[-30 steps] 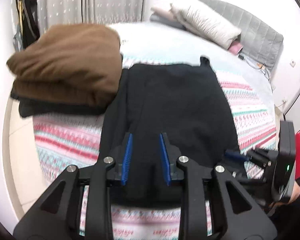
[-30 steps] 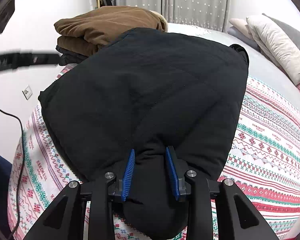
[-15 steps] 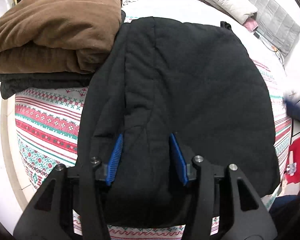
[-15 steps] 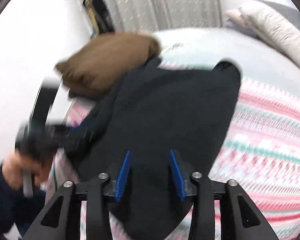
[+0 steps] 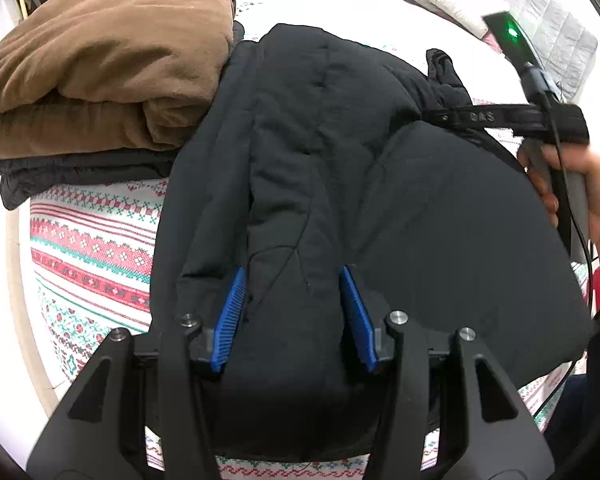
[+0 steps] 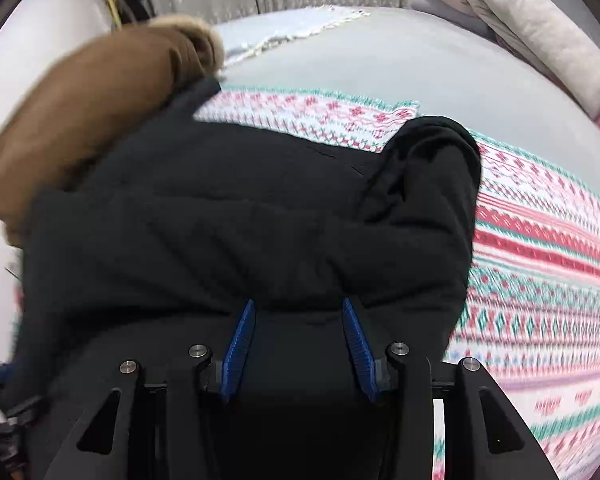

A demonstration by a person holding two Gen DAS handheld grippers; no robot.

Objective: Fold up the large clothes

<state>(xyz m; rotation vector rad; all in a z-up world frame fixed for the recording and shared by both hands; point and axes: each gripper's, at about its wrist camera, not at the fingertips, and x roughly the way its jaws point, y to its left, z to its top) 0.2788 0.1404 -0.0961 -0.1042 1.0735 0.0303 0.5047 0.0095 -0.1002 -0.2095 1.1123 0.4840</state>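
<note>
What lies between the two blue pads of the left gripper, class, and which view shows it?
Black jacket fabric lies between the left gripper pads; the jaws stand apart, not pinching it. The left wrist view shows this, with the folded brown garment beside the jacket.

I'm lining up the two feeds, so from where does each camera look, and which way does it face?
Left wrist: sits on the left gripper, looking forward and down over the black coat; its own fingers show, plus the right hand with its gripper.
Right wrist: sits on the right gripper, looking along the coat toward the pillows; only its own fingers show clearly.
Shared: coat, brown folded garment, patterned blanket.
</note>
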